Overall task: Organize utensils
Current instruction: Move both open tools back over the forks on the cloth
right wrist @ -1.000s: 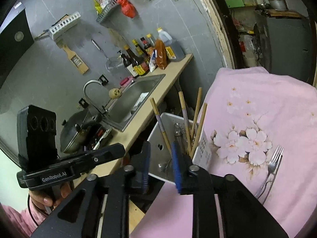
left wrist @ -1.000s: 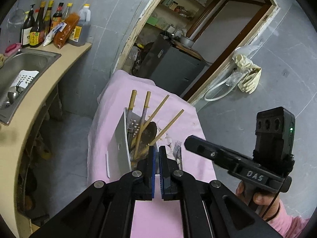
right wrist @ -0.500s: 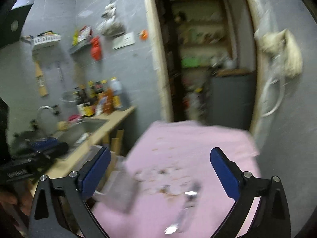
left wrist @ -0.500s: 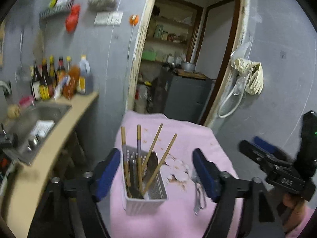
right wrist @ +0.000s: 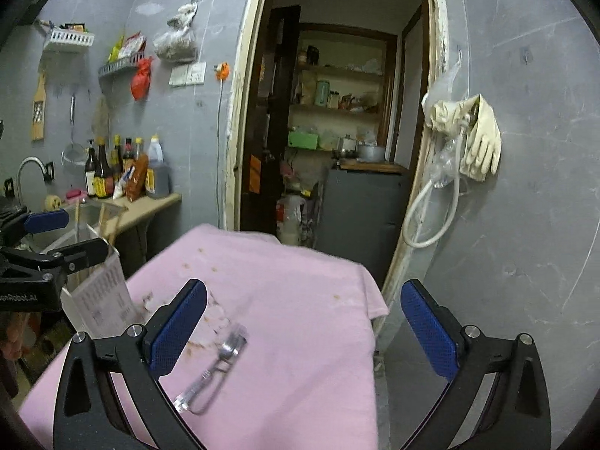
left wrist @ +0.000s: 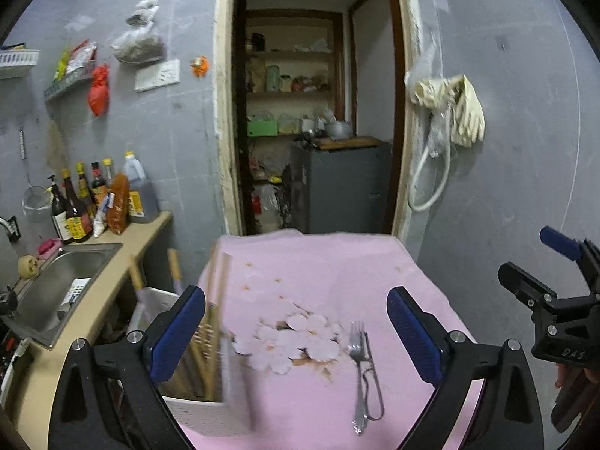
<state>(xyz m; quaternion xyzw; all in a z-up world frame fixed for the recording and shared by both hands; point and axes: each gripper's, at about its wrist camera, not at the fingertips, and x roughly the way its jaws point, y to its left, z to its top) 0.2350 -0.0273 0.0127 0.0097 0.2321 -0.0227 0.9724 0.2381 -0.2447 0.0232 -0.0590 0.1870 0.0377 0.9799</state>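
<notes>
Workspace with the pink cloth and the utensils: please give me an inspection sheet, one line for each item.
Surface: table under a pink cloth with a flower print and small brown spots.
Job's things: fork flat on the cloth, something thin and looped beside it; white utensil basket at the cloth's left edge, chopsticks standing in it.
Clutter: nothing seen on the cloth.
Grippers: left gripper and right gripper both wide open, empty, above the cloth.
Cables: white hose on the wall.
Surroundings: sink, sauce bottles, rubber gloves, open doorway with shelves.
</notes>
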